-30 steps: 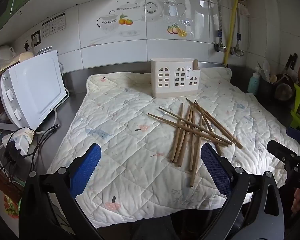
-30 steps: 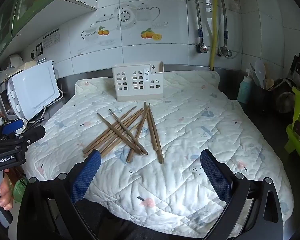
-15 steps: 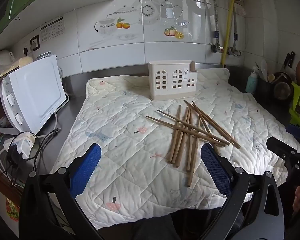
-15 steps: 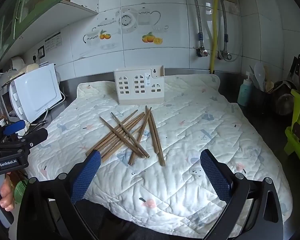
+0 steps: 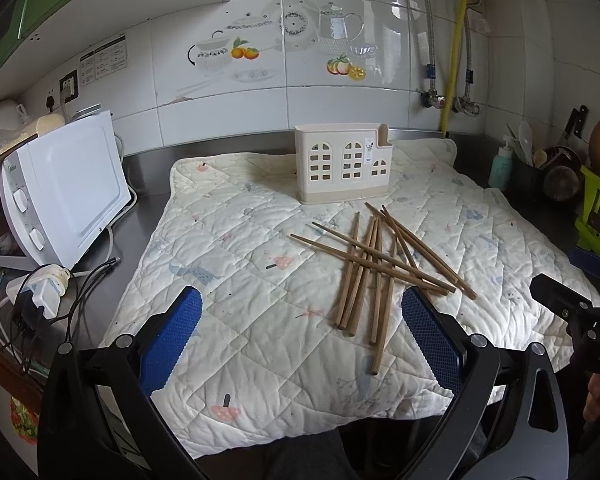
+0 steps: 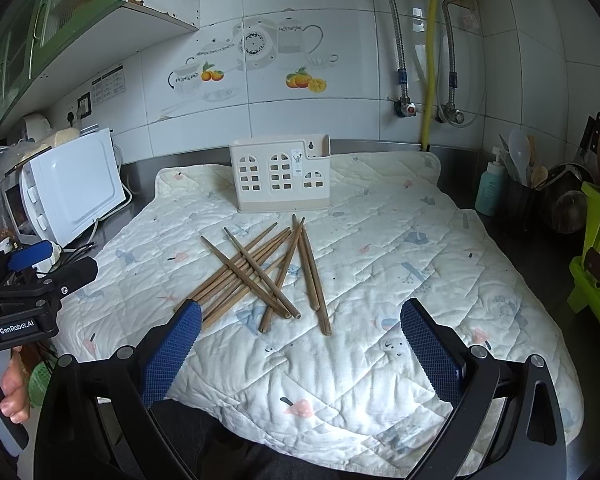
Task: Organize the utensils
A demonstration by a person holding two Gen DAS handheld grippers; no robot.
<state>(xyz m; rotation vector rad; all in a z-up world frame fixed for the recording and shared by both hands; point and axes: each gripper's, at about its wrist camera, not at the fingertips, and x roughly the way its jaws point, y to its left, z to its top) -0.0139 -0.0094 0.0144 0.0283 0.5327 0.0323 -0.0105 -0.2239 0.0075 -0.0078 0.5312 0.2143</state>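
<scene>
Chopsticks (image 5: 374, 268) crisscrossed before holder (image 5: 342, 168) (both grippers' fingers apart)

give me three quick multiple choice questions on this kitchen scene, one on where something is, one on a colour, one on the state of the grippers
1. Where do the chopsticks lie?
A. inside the utensil holder
B. loose on the quilted mat, in front of the holder
C. on the microwave

2. What colour are the gripper pads?
A. blue
B. red
C. white

3. What is the state of the two grippers?
A. both shut on chopsticks
B. one open, one shut
C. both open and holding nothing

Answers:
1 B: the sticks lie crossed on the quilted mat, nearer the camera than the utensil holder.
2 A: the textured pads are blue in both views.
3 C: the left gripper and right gripper each have jaws spread wide with only mat between them.
</scene>
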